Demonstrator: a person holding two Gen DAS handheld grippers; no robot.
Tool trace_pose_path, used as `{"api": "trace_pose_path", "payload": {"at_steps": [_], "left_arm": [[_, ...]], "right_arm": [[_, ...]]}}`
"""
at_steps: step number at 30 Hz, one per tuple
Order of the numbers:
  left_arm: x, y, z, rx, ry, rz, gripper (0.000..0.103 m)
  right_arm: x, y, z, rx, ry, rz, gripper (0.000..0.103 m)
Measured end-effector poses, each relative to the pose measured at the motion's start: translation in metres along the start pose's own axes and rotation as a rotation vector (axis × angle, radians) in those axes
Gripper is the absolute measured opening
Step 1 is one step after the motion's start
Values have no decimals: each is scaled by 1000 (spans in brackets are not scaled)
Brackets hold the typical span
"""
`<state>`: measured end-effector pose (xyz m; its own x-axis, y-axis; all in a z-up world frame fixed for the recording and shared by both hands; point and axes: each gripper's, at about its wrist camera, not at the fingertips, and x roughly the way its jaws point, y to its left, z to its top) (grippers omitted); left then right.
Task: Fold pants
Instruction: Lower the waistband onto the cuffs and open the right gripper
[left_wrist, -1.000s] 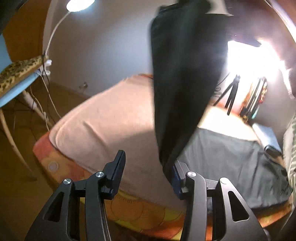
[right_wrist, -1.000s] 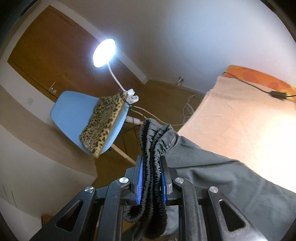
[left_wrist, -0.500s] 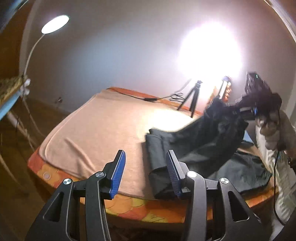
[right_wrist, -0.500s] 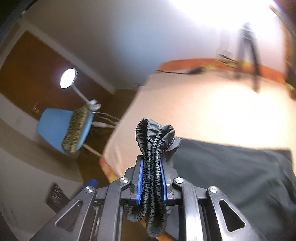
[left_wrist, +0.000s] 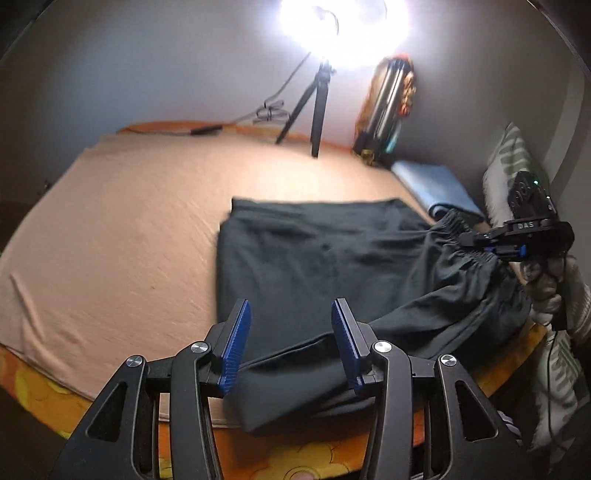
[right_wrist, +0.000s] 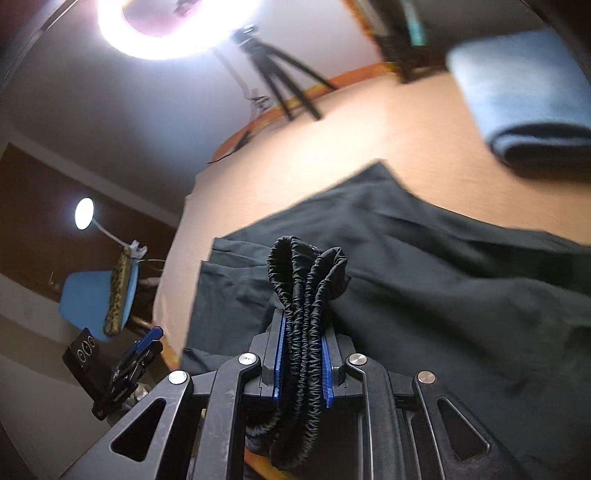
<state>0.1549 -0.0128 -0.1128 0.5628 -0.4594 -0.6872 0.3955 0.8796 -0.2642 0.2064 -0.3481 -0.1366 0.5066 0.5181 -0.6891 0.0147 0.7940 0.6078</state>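
Since a second ago we've swung the dark pants (left_wrist: 332, 258) down onto the bed (left_wrist: 129, 229), our right hand-held gripper (right_wrist: 303, 354) clamping the bunched elastic waistband (right_wrist: 306, 280) at 3 o'clock to keep it taut, left hand-held gripper (left_wrist: 291, 343) gaping empty over the hem.

A second ago the pants (left_wrist: 317, 258) hung in the air in front of your left tongs (left_wrist: 291, 343); now you have laid them flat across the bed (left_wrist: 122, 236), legs doubled toward the far side, a fold draping over the near edge. Your left tongs, then touching the hanging cloth with one finger, now gape above that near fold. Your right tongs (right_wrist: 302, 354) have swung down to the right edge of the bed, the waistband (right_wrist: 306, 280) now low over the cloth.
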Motion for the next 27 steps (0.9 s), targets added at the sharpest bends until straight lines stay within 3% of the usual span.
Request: {"api": "trace_pose_path", "payload": {"at_steps": [3, 7, 10, 13, 15, 18, 22, 24, 27], "left_arm": [[12, 1, -3, -17, 28, 10, 44], [22, -2, -8, -1, 61, 37, 44], [20, -2, -11, 16, 71, 44, 44], [23, -1, -11, 9, 70, 41, 44], [20, 3, -9, -9, 54, 36, 44], [5, 14, -6, -59, 8, 27, 44], [-15, 31, -4, -106, -27, 42, 44], [-24, 36, -5, -110, -40, 58, 44], [-34, 39, -6, -104, -52, 79, 44]], "right_arm": [[1, -17, -3, 8, -1, 8, 16], [8, -33, -6, 50, 11, 46, 26], [11, -44, -8, 101, 23, 85, 54], [7, -55, -9, 152, 20, 166, 60], [7, -55, -9, 150, 23, 163, 65], [12, -48, -13, 114, 44, 124, 64], [24, -32, -22, 42, 79, 45, 29], [22, -29, -25, 27, 71, 33, 19], [10, -22, -25, 28, 45, 41, 17]]}}
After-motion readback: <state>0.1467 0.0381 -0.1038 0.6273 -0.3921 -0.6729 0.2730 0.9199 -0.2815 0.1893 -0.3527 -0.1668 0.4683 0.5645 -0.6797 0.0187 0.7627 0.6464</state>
